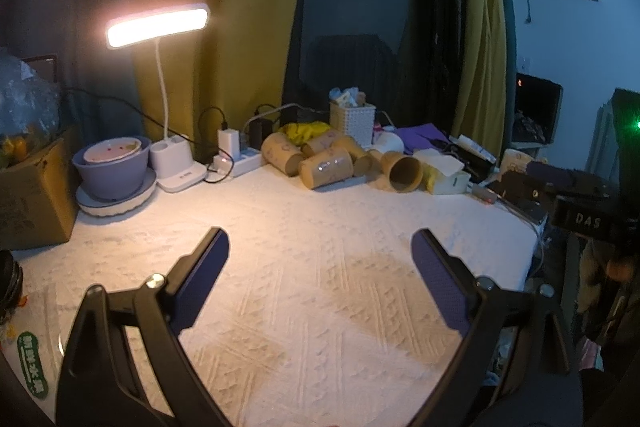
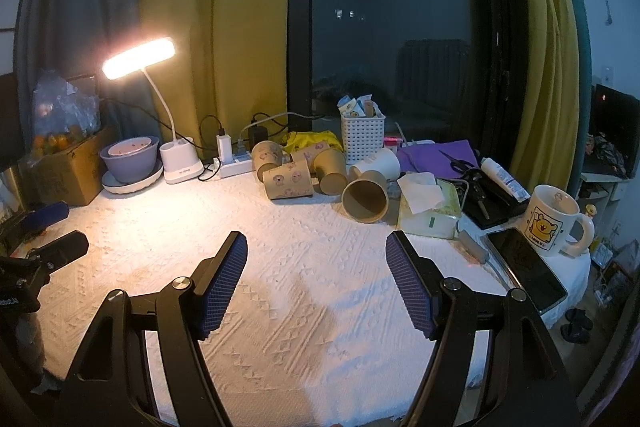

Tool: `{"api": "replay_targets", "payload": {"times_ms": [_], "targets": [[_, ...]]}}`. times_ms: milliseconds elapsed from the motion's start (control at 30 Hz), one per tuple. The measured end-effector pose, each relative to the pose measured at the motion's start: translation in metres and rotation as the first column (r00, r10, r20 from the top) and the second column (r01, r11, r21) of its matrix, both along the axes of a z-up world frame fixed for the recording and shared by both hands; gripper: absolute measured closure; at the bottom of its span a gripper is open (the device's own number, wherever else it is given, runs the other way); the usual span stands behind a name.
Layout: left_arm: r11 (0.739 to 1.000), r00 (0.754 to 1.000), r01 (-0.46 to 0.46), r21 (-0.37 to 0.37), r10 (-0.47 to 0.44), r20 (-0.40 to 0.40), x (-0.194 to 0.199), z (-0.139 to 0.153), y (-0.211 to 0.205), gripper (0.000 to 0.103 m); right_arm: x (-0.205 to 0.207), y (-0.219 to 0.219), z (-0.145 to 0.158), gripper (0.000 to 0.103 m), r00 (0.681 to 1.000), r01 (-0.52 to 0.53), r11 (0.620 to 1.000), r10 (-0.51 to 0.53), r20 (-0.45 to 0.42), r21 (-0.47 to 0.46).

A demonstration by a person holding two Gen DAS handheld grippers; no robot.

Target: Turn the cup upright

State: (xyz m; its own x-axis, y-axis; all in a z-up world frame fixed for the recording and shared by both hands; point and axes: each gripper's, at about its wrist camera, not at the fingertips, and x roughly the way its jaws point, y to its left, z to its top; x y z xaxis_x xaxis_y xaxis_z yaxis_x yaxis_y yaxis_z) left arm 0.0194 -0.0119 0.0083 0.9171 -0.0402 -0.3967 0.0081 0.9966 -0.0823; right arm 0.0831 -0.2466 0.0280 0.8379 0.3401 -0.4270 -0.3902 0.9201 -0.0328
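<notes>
Several tan paper cups lie on their sides in a cluster at the back of the white-clothed table (image 2: 304, 307). The nearest cup (image 2: 366, 197) lies with its open mouth facing me; it also shows in the left wrist view (image 1: 403, 171). A printed cup (image 2: 289, 181) lies to its left, and shows in the left wrist view too (image 1: 326, 167). My left gripper (image 1: 320, 243) is open and empty above the cloth, well short of the cups. My right gripper (image 2: 316, 245) is open and empty, also short of the cups. The left gripper shows at the left edge of the right wrist view (image 2: 52, 227).
A lit desk lamp (image 2: 138, 59), a purple bowl on a plate (image 2: 130, 157), a cardboard box (image 2: 60, 171) and a power strip (image 2: 236, 161) stand at the back left. A white basket (image 2: 362, 137), tissue pack (image 2: 428, 207), phone (image 2: 524, 273) and a mug (image 2: 550, 221) are on the right.
</notes>
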Motion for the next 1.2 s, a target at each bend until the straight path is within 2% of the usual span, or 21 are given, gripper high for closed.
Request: {"api": "replay_targets", "payload": {"times_ms": [333, 600, 933, 1200], "targets": [[0.996, 0.995, 0.071, 0.057, -0.066, -0.078, 0.060, 0.006, -0.015, 0.009, 0.043, -0.010, -0.007, 0.028, 0.999, 0.012, 1.000, -0.012, -0.041, 0.009], [0.986, 0.971, 0.149, 0.075, -0.132, -0.201, 0.139, 0.009, -0.033, 0.009, 0.094, -0.020, -0.006, 0.028, 0.995, 0.009, 1.000, -0.009, -0.096, 0.007], [0.968, 0.944, 0.221, 0.117, -0.182, -0.276, 0.229, 0.013, -0.059, 0.009, 0.169, -0.041, -0.011, 0.028, 0.990, 0.057, 0.998, -0.055, -0.133, 0.016], [0.952, 0.925, 0.271, 0.141, -0.217, -0.312, 0.287, 0.011, -0.079, 0.010, 0.214, -0.056, -0.013, 0.028, 0.986, 0.065, 0.998, -0.061, -0.153, 0.024]]}}
